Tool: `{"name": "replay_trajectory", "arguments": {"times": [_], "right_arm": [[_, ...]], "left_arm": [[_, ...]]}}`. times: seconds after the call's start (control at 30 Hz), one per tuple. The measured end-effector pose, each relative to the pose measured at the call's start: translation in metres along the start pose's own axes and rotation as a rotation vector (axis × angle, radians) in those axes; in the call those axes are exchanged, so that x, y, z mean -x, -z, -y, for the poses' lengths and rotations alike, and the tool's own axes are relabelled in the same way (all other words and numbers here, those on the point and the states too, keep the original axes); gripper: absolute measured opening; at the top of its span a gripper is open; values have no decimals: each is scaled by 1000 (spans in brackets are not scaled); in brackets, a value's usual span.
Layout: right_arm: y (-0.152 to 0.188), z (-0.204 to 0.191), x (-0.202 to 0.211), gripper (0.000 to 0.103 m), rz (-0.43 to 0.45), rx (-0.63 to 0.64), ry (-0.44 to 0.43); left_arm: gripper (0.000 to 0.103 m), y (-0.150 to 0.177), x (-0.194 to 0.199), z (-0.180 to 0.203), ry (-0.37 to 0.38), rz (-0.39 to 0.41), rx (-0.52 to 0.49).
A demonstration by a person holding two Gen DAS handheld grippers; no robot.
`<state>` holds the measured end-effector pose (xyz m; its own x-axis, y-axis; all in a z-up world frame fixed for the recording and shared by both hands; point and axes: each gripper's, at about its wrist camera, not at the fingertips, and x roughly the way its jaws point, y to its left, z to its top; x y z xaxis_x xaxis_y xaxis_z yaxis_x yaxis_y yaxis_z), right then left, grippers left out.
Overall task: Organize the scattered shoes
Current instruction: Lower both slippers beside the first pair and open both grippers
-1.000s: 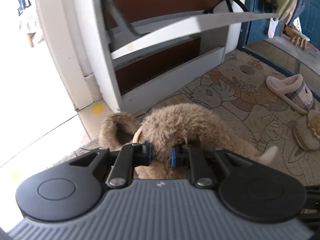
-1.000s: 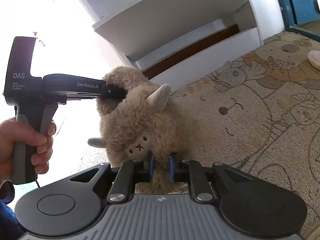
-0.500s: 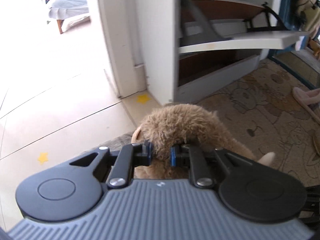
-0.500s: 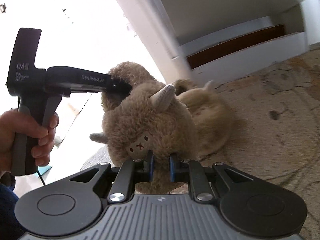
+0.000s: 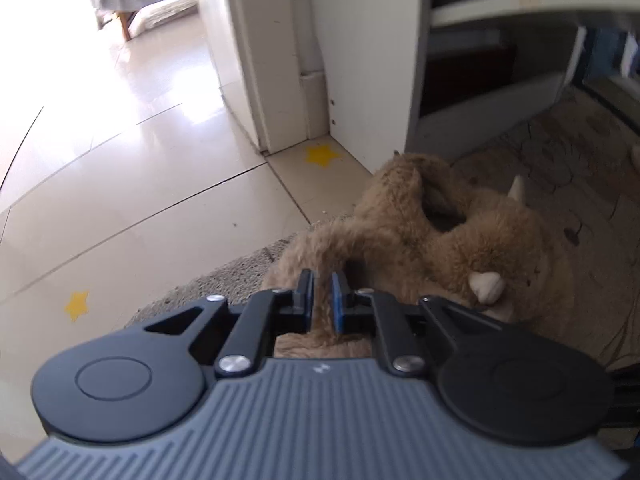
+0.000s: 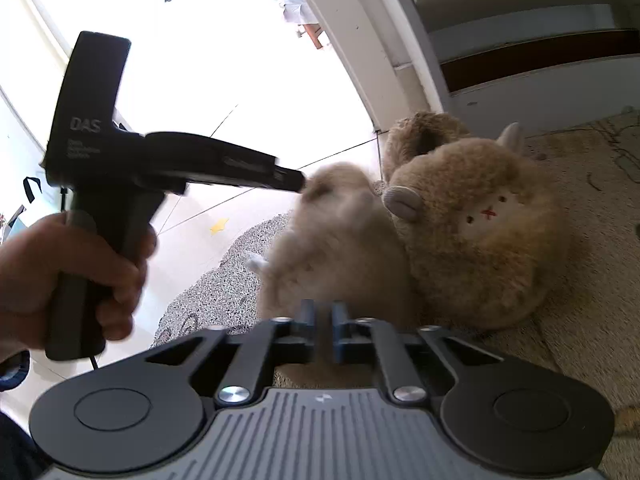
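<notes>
Item: left gripper (image 5: 321,296). Jaws nearly shut, clamped on the fuzzy rim of a tan plush slipper (image 5: 320,248), which hangs blurred at the tips. From the right wrist view the same tool (image 6: 298,184) reaches in from the left, held by a hand (image 6: 68,276) on its black handle, its tip buried in the slipper's (image 6: 340,248) fur.

Item: right gripper (image 6: 321,330). Jaws nearly shut, pinching the near edge of the same slipper; the fur fills the narrow gap between the pads.

Item: second slipper (image 6: 480,224). Tan plush, with a stitched face bearing a red cross and small grey horns. It rests on the rug (image 6: 580,288), just right of the held slipper and touching it. In the left wrist view it (image 5: 460,236) lies with its opening facing left, near the foot of the cabinet.

Item: shoe cabinet (image 5: 492,80). White, at far right, one flap tilted open above a dark brown interior.

Item: rug. Beige with line drawings, its speckled edge (image 6: 224,284) meeting the tile floor (image 5: 120,160) at left.

Item: yellow star stickers (image 5: 322,155) on the tiles, one by the cabinet corner, another (image 5: 77,305) nearer.
</notes>
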<state>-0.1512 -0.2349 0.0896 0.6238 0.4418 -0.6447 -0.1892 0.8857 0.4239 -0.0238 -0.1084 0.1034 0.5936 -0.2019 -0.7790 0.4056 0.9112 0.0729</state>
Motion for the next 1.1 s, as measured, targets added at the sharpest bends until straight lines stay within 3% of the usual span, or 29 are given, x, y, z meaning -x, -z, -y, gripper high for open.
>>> {"name": "replay_trajectory", "arguments": {"times": [0.17, 0.27, 0.33, 0.4, 0.57, 0.87, 1.1], "right_arm": [[7, 3, -7, 5, -8, -1, 33], [9, 3, -2, 20, -10, 1, 46], [12, 2, 0, 42, -22, 28, 92], [16, 2, 2, 48, -37, 40, 107], [24, 5, -5, 48, -82, 7, 62], [14, -1, -21, 44, -36, 10, 83], [6, -9, -35, 42, -20, 12, 102]], "left_arm": [[16, 8, -12, -11, -14, -32, 22], [25, 8, -14, -11, -11, -34, 9], [29, 6, -17, -9, -11, -34, -3], [32, 3, -19, -8, -9, -31, -6], [33, 3, -25, 0, 8, -33, -19], [36, 5, -39, -10, -10, -55, -12], [36, -12, -47, -20, -22, -35, -7]]}}
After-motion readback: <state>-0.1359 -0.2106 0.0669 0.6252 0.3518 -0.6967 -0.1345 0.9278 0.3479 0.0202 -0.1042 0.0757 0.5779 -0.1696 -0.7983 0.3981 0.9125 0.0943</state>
